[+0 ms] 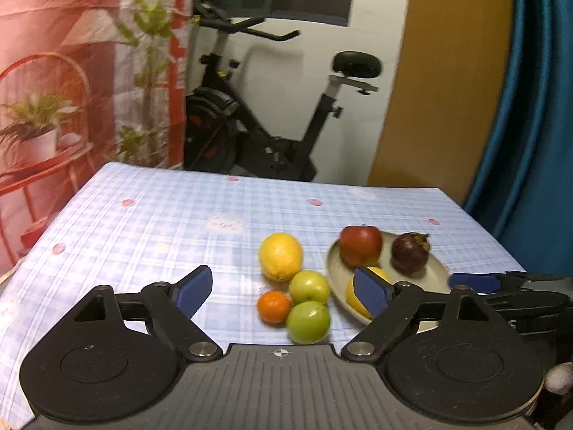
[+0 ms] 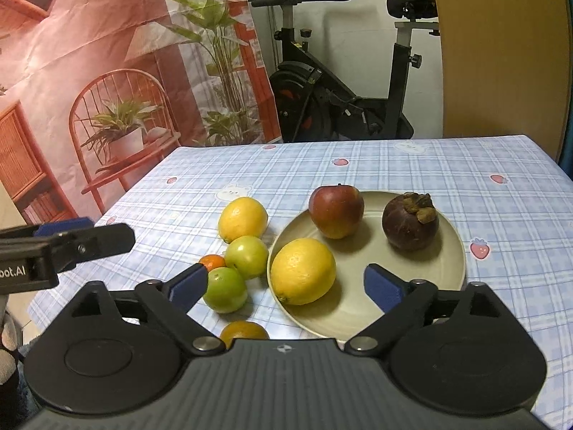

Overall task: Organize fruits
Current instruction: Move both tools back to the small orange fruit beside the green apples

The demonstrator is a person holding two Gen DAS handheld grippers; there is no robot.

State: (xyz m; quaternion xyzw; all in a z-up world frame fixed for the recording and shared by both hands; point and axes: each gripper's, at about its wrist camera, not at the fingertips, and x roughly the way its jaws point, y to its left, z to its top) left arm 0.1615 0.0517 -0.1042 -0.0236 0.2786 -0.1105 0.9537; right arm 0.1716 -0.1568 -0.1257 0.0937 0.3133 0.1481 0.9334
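Both the left hand-held gripper and right hand-held gripper stand open and empty. Three fruits sit on the plate; the green fruits cluster tightly on the surface, so grabbing one could roll its neighbours away.

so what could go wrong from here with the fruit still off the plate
1. The green fruits, small orange and loose lemon sit bunched together; picking one could roll the others.
2. The plate already holds a lemon, apple and mangosteen, so an added fruit could knock one.
3. An orange lies half hidden under the right tongs and may be missed.
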